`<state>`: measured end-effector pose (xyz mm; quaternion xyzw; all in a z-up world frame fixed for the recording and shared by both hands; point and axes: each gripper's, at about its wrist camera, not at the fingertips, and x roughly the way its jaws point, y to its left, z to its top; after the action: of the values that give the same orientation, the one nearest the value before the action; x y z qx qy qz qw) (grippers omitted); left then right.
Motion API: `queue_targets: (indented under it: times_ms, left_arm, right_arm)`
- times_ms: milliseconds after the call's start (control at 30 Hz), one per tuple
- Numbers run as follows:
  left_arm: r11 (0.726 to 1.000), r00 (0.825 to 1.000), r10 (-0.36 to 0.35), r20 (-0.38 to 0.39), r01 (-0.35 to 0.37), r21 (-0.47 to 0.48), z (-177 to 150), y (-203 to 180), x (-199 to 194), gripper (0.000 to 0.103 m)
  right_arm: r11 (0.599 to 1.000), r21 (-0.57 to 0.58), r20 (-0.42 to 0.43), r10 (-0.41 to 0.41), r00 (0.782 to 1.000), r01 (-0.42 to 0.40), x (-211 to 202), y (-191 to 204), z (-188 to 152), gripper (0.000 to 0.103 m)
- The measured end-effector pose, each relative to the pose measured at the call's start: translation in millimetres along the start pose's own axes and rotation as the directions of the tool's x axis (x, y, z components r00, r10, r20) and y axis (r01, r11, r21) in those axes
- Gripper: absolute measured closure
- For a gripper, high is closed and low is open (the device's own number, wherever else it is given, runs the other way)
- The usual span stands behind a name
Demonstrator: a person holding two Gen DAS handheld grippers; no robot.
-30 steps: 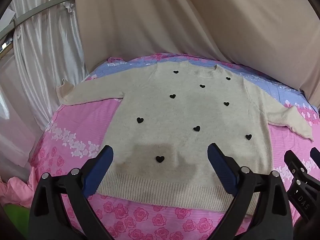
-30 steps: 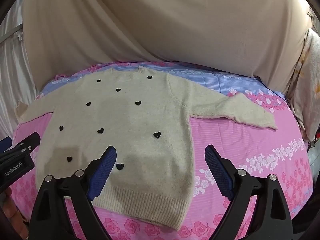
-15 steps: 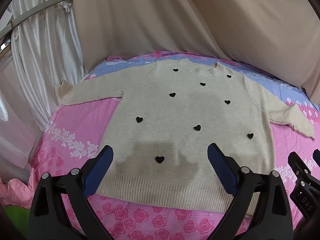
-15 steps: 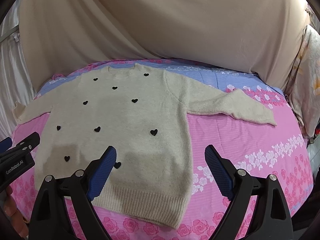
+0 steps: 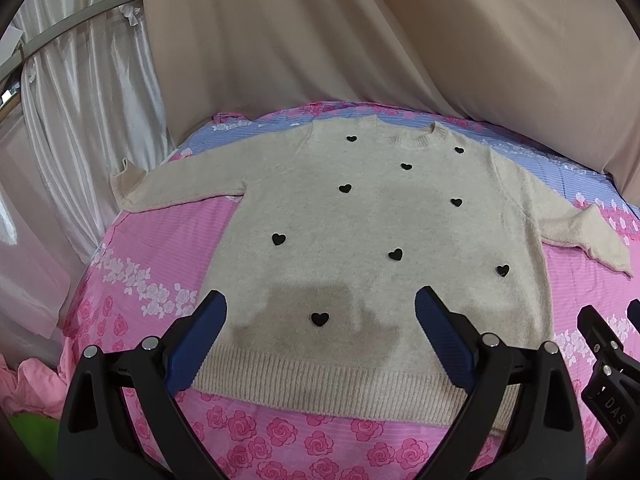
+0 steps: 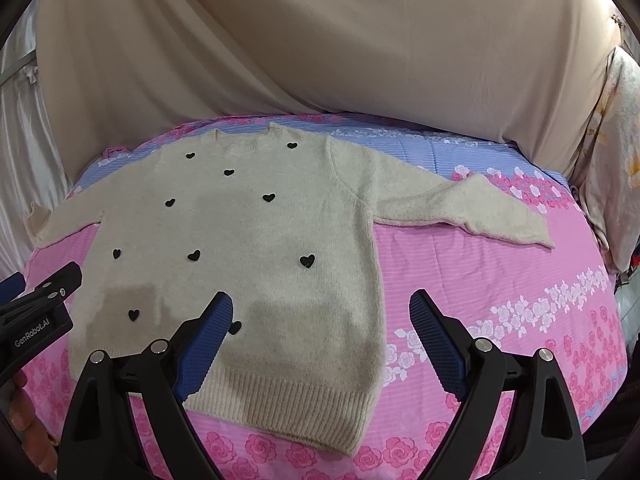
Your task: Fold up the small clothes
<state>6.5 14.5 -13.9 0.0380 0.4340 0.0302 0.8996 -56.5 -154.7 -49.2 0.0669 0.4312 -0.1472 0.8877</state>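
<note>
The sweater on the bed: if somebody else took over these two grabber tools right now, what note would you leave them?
Left gripper: open, empty, hovering above the hem of the beige heart-patterned sweater.
Right gripper: open, empty, hovering over the sweater's lower right corner.
Sweater: lies flat, front up, on the pink floral bedsheet, collar away from you, both sleeves spread out to the sides.
Done: laid out and smoothed; no fold made yet.
Left: probably fold each sleeve in over the body, then fold the body up from the hem.
</note>
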Motion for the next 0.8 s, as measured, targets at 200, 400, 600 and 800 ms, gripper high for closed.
queue_targets:
  times_ms: [200,400,600,800]
  left_arm:
    - [1.000,1.000,0.003,-0.004,-0.003,0.001,0.0,-0.1,2.1,0.010]
    - [1.000,1.000,0.000,-0.013,0.000,-0.002,1.3,-0.4,5.0,0.010]
    - [1.000,1.000,-0.001,-0.018,0.001,0.004,3.8,-1.5,6.1,0.010]
    - [1.000,1.000,-0.001,-0.017,0.001,0.004,4.1,-3.2,6.2,0.010]
  right_arm:
    - [1.000,-0.002,-0.001,0.003,1.000,-0.003,2.3,1.7,1.0,0.015]
    - [1.000,0.002,-0.002,0.006,1.000,-0.006,3.2,0.5,1.2,0.015]
    - [1.000,0.002,-0.003,0.007,1.000,-0.007,3.8,-0.3,1.2,0.015]
    - [1.000,0.002,-0.004,0.006,1.000,-0.006,3.9,-0.6,1.4,0.015]
